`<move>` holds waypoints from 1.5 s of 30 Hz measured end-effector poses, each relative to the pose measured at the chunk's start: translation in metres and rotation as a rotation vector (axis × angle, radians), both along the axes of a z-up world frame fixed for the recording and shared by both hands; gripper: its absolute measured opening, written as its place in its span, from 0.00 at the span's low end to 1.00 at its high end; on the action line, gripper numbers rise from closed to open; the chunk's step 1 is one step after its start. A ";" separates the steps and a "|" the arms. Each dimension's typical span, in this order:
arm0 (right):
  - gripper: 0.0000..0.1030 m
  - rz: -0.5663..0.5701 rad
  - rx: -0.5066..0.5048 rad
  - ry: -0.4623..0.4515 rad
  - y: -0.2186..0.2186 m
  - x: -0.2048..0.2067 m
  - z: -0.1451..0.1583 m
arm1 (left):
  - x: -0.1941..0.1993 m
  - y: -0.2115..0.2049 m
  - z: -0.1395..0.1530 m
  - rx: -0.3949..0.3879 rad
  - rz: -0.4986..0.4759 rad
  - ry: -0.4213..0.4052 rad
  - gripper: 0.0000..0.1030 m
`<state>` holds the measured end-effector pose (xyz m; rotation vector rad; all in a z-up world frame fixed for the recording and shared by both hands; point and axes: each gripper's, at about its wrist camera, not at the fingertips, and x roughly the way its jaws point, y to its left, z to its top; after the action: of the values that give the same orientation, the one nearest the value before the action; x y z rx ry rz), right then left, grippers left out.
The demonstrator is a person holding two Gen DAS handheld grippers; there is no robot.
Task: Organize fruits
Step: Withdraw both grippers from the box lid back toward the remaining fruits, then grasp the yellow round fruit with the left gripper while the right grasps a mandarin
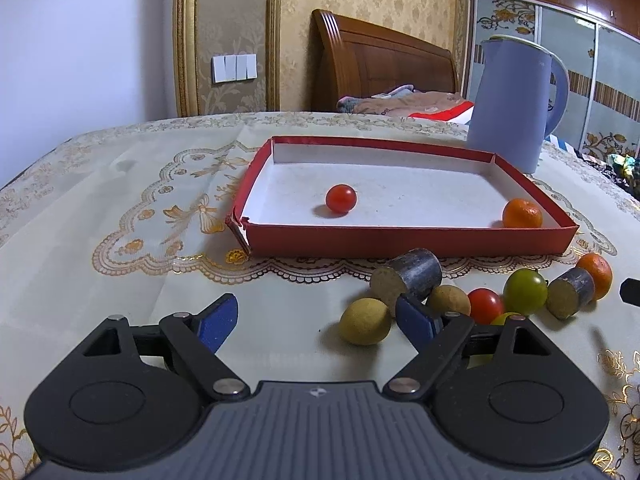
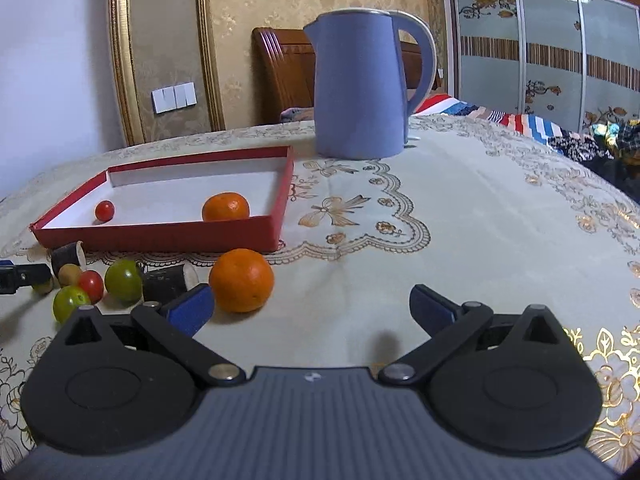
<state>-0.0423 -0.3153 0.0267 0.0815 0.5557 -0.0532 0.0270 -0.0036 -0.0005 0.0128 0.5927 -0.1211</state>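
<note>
Fruits lie in a small bunch on the table, just in front of the red tray [image 1: 412, 242]. Left gripper [image 1: 318, 320] hangs low over the cloth with its blue fingers [image 1: 218, 320] spread wide and nothing between them. Just beside its right finger sits a tan round fruit [image 1: 365, 321], and a second tan one [image 1: 448, 299] is right behind that finger. A dark sugarcane chunk [image 1: 408, 278] lies on its side there, its pale cut end facing the camera and its long way running back toward the tray. Next come a red cherry tomato [image 1: 485, 305], a green tomato [image 1: 525, 292], another cane chunk [image 1: 570, 292] lying the same way, and an orange [image 1: 598, 275] behind it.

Right gripper [image 2: 310, 310] is wide open too and holds nothing. That same orange [image 2: 241, 280] sits just beside its left finger [image 2: 190, 308], not between the fingers.

Inside the tray lie a red tomato [image 1: 341, 198] in the middle and a small orange [image 1: 522, 213] in the near right corner. The tray's front wall stands between the bunch and the tray floor. A blue kettle [image 2: 356, 84] stands upright behind the tray on the flowery tablecloth [image 2: 480, 220].
</note>
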 end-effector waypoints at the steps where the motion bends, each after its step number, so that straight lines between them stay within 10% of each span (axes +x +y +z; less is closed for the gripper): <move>1: 1.00 -0.012 -0.021 0.001 0.002 0.002 0.000 | 0.000 0.000 0.000 -0.001 0.001 0.001 0.84; 22: 0.94 0.054 -0.040 0.102 0.024 0.066 -0.008 | 0.001 -0.001 -0.001 0.002 0.000 0.011 0.84; 34: 0.54 0.145 -0.039 0.077 0.030 0.054 -0.007 | 0.004 -0.002 -0.003 0.005 0.004 0.040 0.84; 45: 0.52 0.153 -0.039 0.071 0.031 0.052 -0.007 | 0.001 -0.003 -0.001 0.003 -0.016 0.019 0.84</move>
<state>0.0092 -0.2840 0.0201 -0.0014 0.6296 0.0826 0.0277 -0.0063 -0.0018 0.0195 0.6115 -0.1357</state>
